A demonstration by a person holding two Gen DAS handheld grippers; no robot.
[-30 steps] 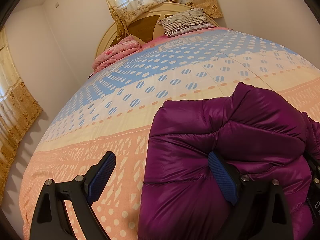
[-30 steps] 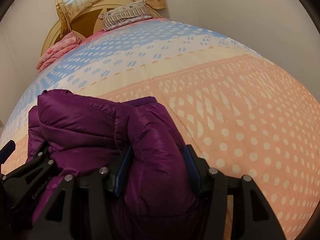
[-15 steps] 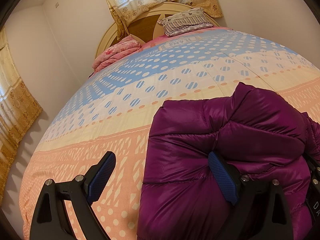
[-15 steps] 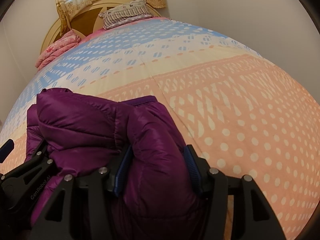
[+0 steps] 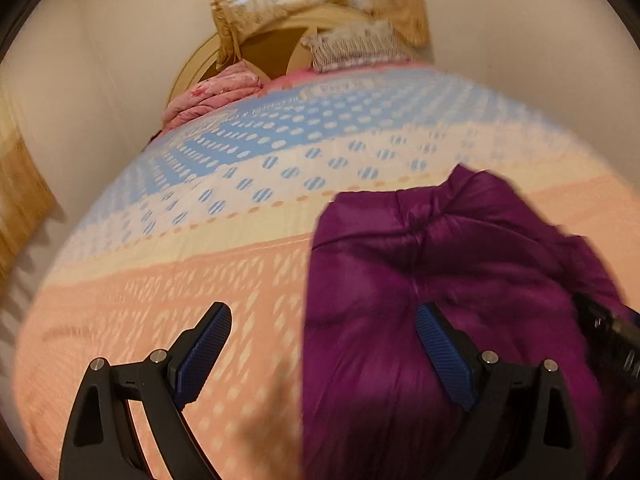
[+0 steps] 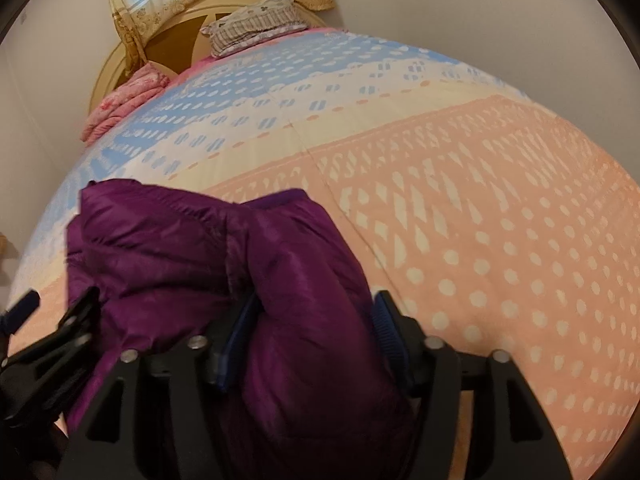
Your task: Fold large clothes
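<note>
Right wrist, purple jacket (image 6: 192, 248), bedspread (image 6: 500, 220) open rightward

A blurred view along the left gripper (image 5: 322, 332), whose two blue-padded fingers (image 5: 204, 350) stand wide apart with nothing pressed between them. A bunched purple puffer jacket (image 5: 452, 264) lies under and beyond the right-hand finger. Beneath the other finger spreads a dotted peach, cream and blue bedspread (image 5: 224, 240).

Both grippers (image 5: 322, 344) (image 6: 316, 334) — black frames, silver screws, ribbed blue pads — the left perhaps motion-blurred.
</note>
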